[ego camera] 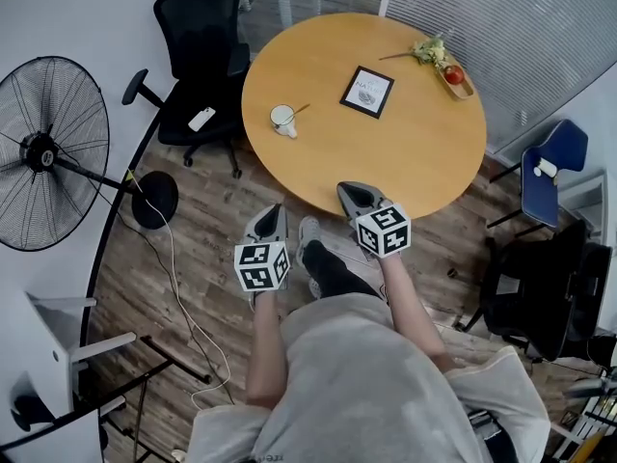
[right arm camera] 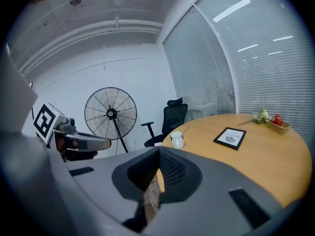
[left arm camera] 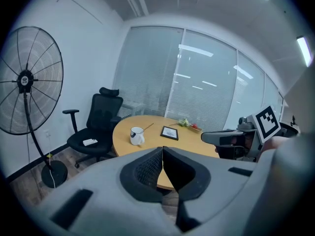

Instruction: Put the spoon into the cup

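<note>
A white cup (ego camera: 282, 119) stands on the left part of the round wooden table (ego camera: 405, 152). A thin spoon (ego camera: 301, 110) lies right beside the cup, pointing away to the right; I cannot tell if they touch. Both also show in the left gripper view, cup (left arm camera: 136, 135) and spoon (left arm camera: 147, 127), and in the right gripper view, cup (right arm camera: 176, 139) and spoon (right arm camera: 185, 130). My left gripper (ego camera: 275, 210) hangs over the floor short of the table, jaws together and empty. My right gripper (ego camera: 350, 191) sits at the table's near edge, jaws together, holding nothing.
A framed picture (ego camera: 367, 91) lies mid-table, and a small tray with flowers and a red fruit (ego camera: 453, 75) sits at the far right. A black office chair (ego camera: 198, 66) stands left of the table, beside a floor fan (ego camera: 43, 152). A blue chair (ego camera: 549, 162) is at the right.
</note>
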Available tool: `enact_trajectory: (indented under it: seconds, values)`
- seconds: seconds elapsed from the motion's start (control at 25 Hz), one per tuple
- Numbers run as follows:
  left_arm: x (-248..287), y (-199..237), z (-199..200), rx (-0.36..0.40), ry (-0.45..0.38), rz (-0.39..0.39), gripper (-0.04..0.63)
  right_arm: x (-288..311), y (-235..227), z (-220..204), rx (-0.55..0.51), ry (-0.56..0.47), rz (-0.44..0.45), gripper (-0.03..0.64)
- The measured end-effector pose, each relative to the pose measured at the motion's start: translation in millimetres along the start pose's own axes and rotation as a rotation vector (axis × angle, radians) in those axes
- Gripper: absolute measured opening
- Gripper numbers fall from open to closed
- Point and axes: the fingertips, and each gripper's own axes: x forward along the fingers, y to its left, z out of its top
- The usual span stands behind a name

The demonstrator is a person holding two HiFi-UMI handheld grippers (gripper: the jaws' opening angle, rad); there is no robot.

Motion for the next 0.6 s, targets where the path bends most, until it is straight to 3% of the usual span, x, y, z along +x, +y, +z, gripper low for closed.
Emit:
enact_trajectory:
  seconds: [0.6]
  values:
    - [-11.3,-10.0,-5.0,-0.007,-0.023,-0.008,0.009,-15.0,1.9,-3.0,-0.025,-0.010,0.003,-0.003]
